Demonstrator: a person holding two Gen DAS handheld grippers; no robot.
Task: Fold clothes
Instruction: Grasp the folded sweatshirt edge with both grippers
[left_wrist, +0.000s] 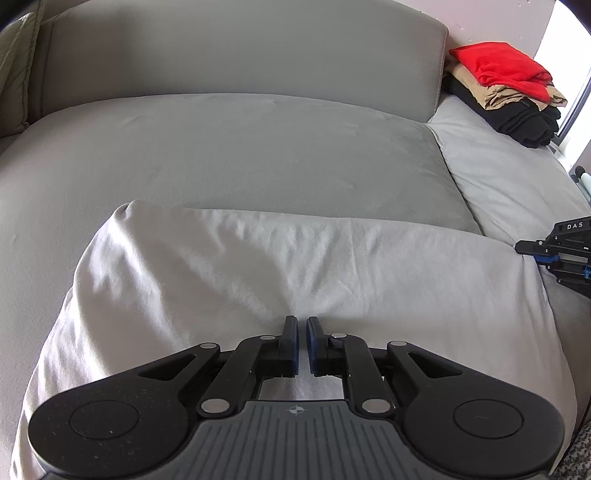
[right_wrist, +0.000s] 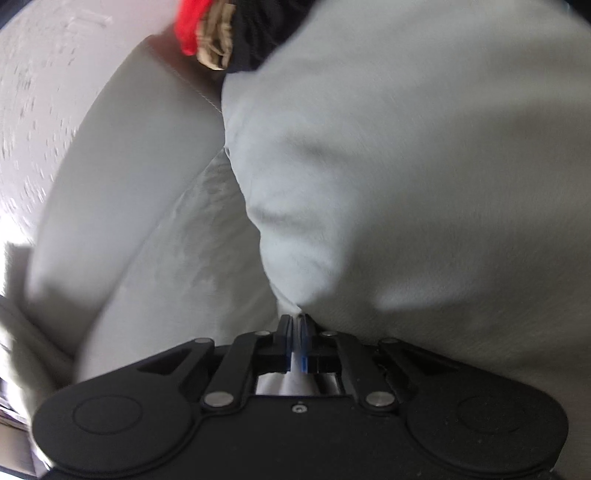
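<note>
White garment (left_wrist: 295, 266) spread on sofa seat (left_wrist: 221, 147). Left tool (left_wrist: 301, 345) over near hem, jaws slightly apart, gripping nothing. Right tool (right_wrist: 294, 341) clamped on garment edge. Risk: thin pinch slips, fold skews.

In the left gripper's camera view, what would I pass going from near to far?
Left gripper → white garment → grey sofa seat → sofa backrest.

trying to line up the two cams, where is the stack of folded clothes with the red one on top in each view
Left wrist view: stack of folded clothes at upper right, on the sofa beside the backrest.
Right wrist view: same stack at top centre, blurred and cut by the frame edge.
Shared landmark: the white garment.
</note>
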